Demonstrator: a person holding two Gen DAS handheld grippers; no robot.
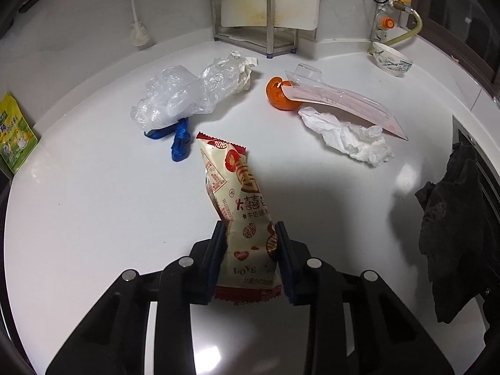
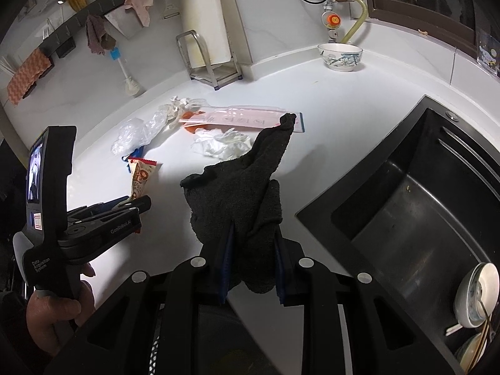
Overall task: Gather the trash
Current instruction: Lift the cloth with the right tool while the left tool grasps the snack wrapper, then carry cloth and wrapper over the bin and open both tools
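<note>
Trash on the white counter (image 1: pixel 93 218): a snack wrapper (image 1: pixel 240 218) is clamped upright in the left gripper (image 1: pixel 250 234). Beyond lie a plastic bag (image 1: pixel 175 93), orange peel (image 1: pixel 276 93) and tissue (image 1: pixel 350 137). The right gripper (image 2: pixel 253 240) clenches a dark cloth (image 2: pixel 240 193) beside the sink (image 2: pixel 406 206).

Orange peel (image 1: pixel 279 94) partly hidden under clear plastic packaging (image 1: pixel 340 98); green packet (image 1: pixel 15 132) edge-cropped, print perhaps unreadable.

The right gripper (image 2: pixel 253 234) jaws pinch a dark cloth (image 2: pixel 237 184) above the white counter (image 2: pixel 328 131) — black sink (image 2: pixel 406 193) alongside.
</note>
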